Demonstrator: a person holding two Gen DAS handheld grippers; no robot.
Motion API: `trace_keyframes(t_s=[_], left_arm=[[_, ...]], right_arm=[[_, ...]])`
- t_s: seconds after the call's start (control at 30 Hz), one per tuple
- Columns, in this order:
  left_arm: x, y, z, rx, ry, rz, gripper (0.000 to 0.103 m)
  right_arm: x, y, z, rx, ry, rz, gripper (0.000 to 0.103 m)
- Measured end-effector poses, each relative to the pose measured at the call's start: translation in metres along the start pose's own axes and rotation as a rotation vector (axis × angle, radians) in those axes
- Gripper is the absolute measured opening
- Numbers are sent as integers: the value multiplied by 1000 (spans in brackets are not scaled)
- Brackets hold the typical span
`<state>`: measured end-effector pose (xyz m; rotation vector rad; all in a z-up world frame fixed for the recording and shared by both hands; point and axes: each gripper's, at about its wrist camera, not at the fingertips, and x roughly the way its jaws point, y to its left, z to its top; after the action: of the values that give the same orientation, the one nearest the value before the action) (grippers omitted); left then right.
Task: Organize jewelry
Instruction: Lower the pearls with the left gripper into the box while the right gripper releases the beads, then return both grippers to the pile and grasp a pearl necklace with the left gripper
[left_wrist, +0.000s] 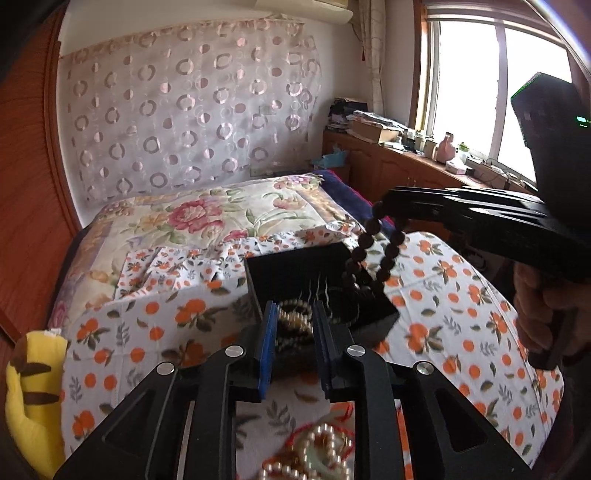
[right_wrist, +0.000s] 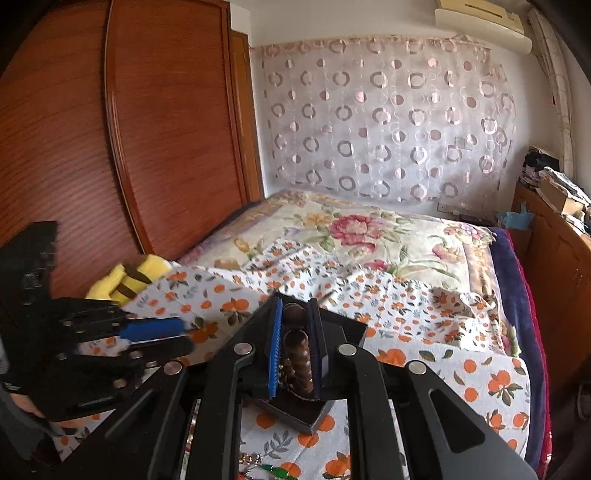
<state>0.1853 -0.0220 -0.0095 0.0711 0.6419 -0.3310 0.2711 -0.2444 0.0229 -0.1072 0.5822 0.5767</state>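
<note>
A black jewellery box (left_wrist: 295, 273) lies open on the orange-print cloth. It holds a coil of pearl and brown beads (left_wrist: 295, 321). My left gripper (left_wrist: 294, 314) hangs just over that coil, open by a narrow gap with nothing pinched between its blue pads. From the right, my right gripper (left_wrist: 391, 203) is shut on a dark wooden bead bracelet (left_wrist: 373, 251), whose loop dangles over the box's right half. In the right wrist view the same bracelet (right_wrist: 295, 347) is squeezed between the right gripper (right_wrist: 295, 306), above the box (right_wrist: 351, 328). The left gripper (right_wrist: 186, 336) sits at the left.
Loose pearl strands and red cord (left_wrist: 321, 454) lie on the cloth near me, with green beads (right_wrist: 273, 470) nearby. A yellow plush toy (left_wrist: 33, 398) sits at the bed's left edge by the wooden wardrobe (right_wrist: 147, 147). A cluttered cabinet (left_wrist: 406, 162) runs under the window.
</note>
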Motion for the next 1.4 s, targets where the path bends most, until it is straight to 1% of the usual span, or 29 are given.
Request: trace_keyframes(t_s=[0.03,0.07,0.17,0.23,0.3,0.47,0.6,0.8,0.87,1.07,1.3,1.4], left_arm=[[-3,1,-4,-1,0,-1,25],[-6,2,-9,-4,1,-3,26],[-13,4,-25,-10,13,-5,26],[-18,6,-38,-15,22,-6,26],[-21,9,-50,-24,34,-1,26],[-26,16,-75,-43,69,8,26],[-25,21,-87,-39,100,21,26],[-16,28,-104,-42,161,34,26],[-12,30,-107,-42,177,42,26],[-1,30,-111,-46,215,34,26],[7,25,-108,-21,229,54,27],[9,22,-108,-7,226,62,27]], right_arm=[[2,1,-3,-5,8,-5,16],[5,2,-5,-7,17,-8,16],[8,5,-18,-9,36,-10,17],[8,7,-26,-16,45,-20,21],[6,8,-35,-21,53,-23,21],[0,12,-58,-18,79,-3,21],[-4,22,-75,-24,111,9,21],[-10,43,-108,-21,153,55,21],[-9,49,-114,-23,166,66,21],[-4,67,-132,-54,198,77,21],[1,72,-142,-52,219,81,21],[-1,72,-142,-52,213,84,21]])
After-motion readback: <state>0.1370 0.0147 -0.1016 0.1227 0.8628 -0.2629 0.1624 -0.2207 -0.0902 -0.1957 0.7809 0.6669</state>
